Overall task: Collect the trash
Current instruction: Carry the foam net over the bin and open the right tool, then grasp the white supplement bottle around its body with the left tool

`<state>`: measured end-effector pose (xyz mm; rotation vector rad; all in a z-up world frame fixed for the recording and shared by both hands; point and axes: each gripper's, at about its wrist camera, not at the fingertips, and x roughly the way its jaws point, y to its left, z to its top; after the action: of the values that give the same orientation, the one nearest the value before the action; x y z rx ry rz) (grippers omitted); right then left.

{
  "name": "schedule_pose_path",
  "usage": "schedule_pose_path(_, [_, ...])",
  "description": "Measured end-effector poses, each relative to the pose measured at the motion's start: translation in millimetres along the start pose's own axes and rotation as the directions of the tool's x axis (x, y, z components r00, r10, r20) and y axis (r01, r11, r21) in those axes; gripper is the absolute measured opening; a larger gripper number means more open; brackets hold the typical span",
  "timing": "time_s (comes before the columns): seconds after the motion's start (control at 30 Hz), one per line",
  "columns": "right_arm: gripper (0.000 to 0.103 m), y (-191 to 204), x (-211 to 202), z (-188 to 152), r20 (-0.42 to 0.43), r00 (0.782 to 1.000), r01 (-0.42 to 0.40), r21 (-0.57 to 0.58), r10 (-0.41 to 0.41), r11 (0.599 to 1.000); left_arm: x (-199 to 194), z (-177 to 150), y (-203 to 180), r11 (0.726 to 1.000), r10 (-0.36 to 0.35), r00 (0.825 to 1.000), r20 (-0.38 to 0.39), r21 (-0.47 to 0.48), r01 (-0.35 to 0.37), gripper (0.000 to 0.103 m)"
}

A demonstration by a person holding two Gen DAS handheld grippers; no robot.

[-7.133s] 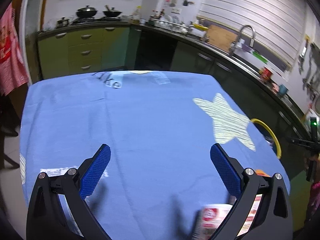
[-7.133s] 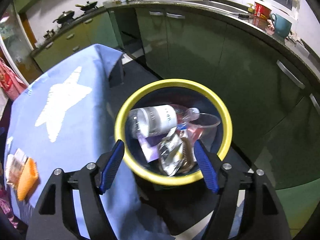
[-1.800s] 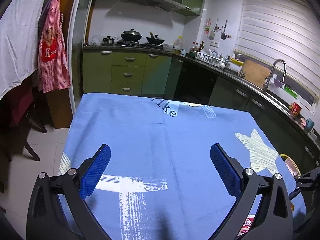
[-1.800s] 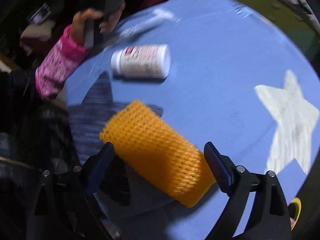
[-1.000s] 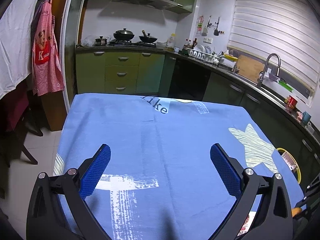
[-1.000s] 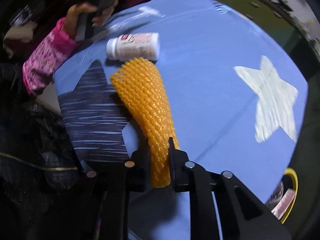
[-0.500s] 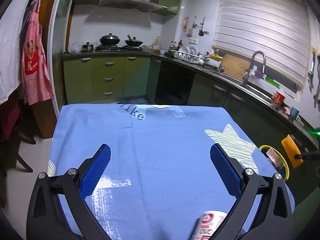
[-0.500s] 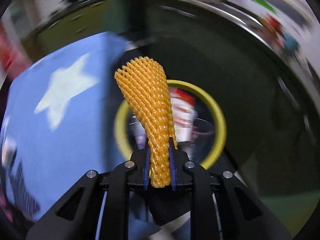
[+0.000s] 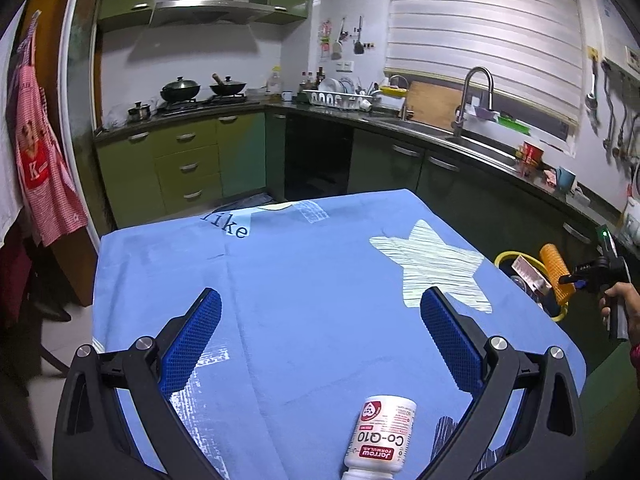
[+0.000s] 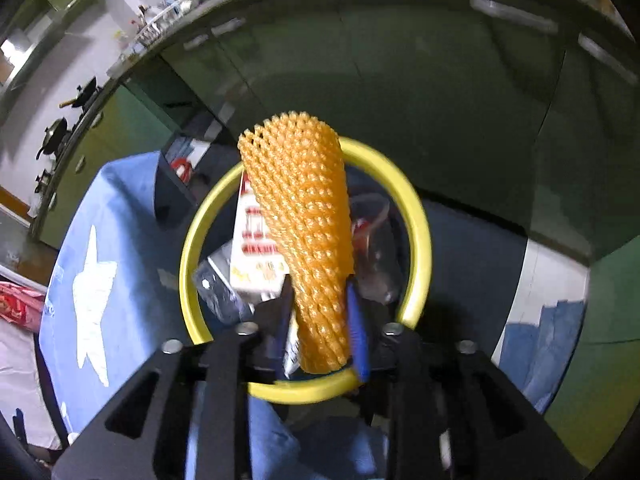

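My right gripper (image 10: 320,320) is shut on an orange foam net sleeve (image 10: 308,232) and holds it upright over the yellow-rimmed trash bin (image 10: 416,216), which holds a carton and other trash. The sleeve (image 9: 557,276) and bin (image 9: 504,257) also show at the right of the left wrist view. My left gripper (image 9: 320,332) is open and empty above the blue tablecloth (image 9: 312,280). A white Co-Q10 pill bottle (image 9: 380,440) lies on its side on the cloth, just below and between the left fingers.
The bin stands on the floor off the table's right edge, beside dark green cabinets (image 10: 440,80). A kitchen counter with sink (image 9: 472,136) and stove (image 9: 200,100) runs behind the table. A red apron (image 9: 36,176) hangs at left.
My right gripper has carried the orange sleeve from the table to over the bin. My left gripper has shifted, so the pill bottle now shows more fully between its fingers.
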<state>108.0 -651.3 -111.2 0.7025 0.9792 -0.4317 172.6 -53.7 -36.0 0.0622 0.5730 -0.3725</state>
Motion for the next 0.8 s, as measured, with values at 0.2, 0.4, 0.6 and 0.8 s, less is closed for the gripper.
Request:
schedule_pose_path(0.2, [0.057, 4.4, -17.3, -13.3, 0.017, 1.000, 0.018, -0.051, -0.017, 0.999, 1.0, -1.3, -2.5, 1.000, -0.014, 1.000, -0.011, 0.017, 0.014, 0.098])
schedule_pose_path(0.4, [0.057, 2.0, -45.9, -18.9, 0.074, 0.997, 0.005, -0.076, 0.001, 0.997, 0.3, -2.9, -4.6, 0.999, -0.035, 0.999, -0.012, 0.037, 0.035, 0.098])
schedule_pose_path(0.6, [0.057, 30.4, -71.5, -44.8, 0.092, 0.993, -0.062, -0.185, 0.080, 0.981, -1.5, -11.3, -18.5, 0.993, -0.074, 0.996, -0.053, 0.087, 0.079, 0.098])
schedule_pose_path(0.8, [0.062, 61.8, -87.9, -72.5, 0.099, 0.986, -0.096, -0.299, 0.131, 0.949, 6.3, -30.0, -37.7, 0.979, -0.087, 0.984, -0.153, 0.171, 0.113, 0.098])
